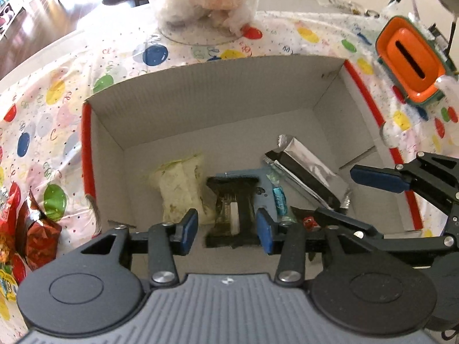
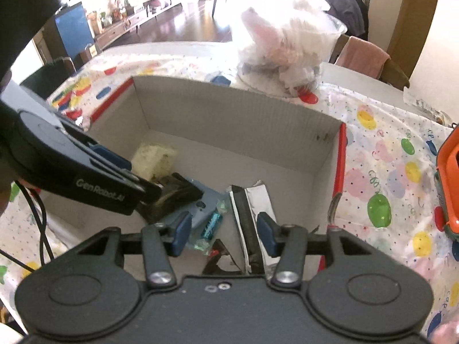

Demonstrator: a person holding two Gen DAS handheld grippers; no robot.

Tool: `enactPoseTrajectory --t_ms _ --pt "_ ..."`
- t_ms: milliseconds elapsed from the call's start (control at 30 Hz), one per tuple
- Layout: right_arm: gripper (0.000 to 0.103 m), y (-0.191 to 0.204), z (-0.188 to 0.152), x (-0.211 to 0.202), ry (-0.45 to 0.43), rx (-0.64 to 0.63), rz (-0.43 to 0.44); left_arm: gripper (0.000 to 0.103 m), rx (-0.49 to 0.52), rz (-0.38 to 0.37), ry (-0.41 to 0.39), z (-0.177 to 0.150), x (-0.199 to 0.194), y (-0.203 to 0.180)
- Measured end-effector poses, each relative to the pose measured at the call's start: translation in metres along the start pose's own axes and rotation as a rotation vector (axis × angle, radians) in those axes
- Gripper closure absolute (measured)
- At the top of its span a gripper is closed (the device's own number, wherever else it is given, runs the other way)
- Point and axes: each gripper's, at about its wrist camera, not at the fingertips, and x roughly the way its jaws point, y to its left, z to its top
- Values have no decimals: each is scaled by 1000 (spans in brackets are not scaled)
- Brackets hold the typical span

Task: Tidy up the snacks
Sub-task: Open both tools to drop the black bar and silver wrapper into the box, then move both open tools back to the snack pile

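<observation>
Corrugated cardboard, pale grey inside with red edges, forms the open box [image 1: 218, 97] that holds the snacks; it stands on a table covered by a white cloth printed with coloured balloons [image 1: 51, 132]. On the box floor, near the wall closest to the cameras, lie four wrappers in a row. A pale yellow packet [image 1: 183, 189] is nearest the box's left wall. Just beside it lies a dark packet [image 1: 229, 200] with a white strip showing at its middle, resting on a flat blue pack [image 1: 265, 192]. A small teal candy [image 1: 279, 203] lies against the blue pack. A long silver wrapper [image 1: 309, 172] with a dark band lies slanted toward the box's right wall.

The left gripper [image 1: 226, 229] points steeply down into the box, its blue pads spread on either side of the dark packet without pressing on it. The right gripper [image 2: 225, 232] hangs over the near end of the silver wrapper; its right pad is just beside the wrapper's edge, its left pad stands well clear, and the claw is spread with nothing pinched.

Outside the box, red snack bags [image 1: 34, 229] lie on the cloth off the box's left wall. An orange and green container [image 1: 413, 60] with a slot in its top stands off the far right corner. A clear plastic tub [image 1: 206, 0] of pale crumpled material stands beyond the far wall.
</observation>
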Motion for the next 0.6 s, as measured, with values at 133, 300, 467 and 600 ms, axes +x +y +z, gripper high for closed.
enactPoseTrajectory --t_ms 133,300,467,600 --pt "48 2 1 -13 -43 22 10 57 -18 -11 -45 -10 -17 0" --pt "39 7 1 -29 -94 30 26 57 -18 1 -104 -23 -38 2" --pt "28 16 1 -42 -138 20 53 45 -37 13 -177 -38 -62 9" --pt "21 24 2 -52 -165 16 80 45 -55 27 -217 -49 -77 17"
